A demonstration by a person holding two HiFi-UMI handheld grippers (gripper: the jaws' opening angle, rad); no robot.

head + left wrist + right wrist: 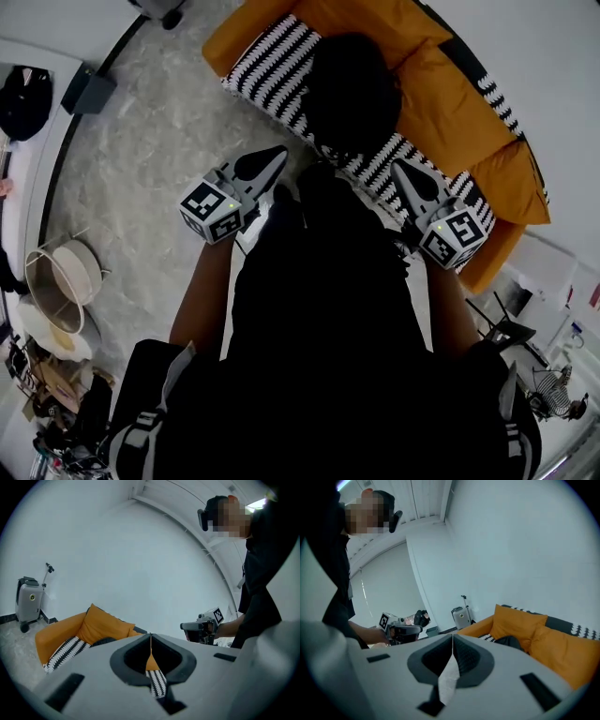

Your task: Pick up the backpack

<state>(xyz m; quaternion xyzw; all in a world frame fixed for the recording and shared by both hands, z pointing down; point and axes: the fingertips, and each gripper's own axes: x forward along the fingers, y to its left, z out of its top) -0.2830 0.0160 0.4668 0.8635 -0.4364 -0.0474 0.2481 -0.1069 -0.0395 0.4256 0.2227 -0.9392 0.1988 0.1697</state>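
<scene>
A black backpack (352, 94) lies on the striped throw of an orange sofa (450, 103), straight ahead of me. The left gripper (277, 155) hovers short of the sofa's front edge, to the left of the bag, jaws shut and empty. The right gripper (403, 171) hangs over the striped throw just right of the bag, also shut with nothing in it. In the left gripper view the closed jaws (150, 637) point at the sofa, and the backpack (104, 641) shows as a dark lump. The right gripper view has its shut jaws (452, 637) and the backpack (509, 641) on the cushions.
A grey suitcase (28, 599) stands on the marble floor left of the sofa. A round white stand (61, 277) and a heap of clutter (56, 394) sit at the lower left. A dark box (89, 91) rests by the far left wall.
</scene>
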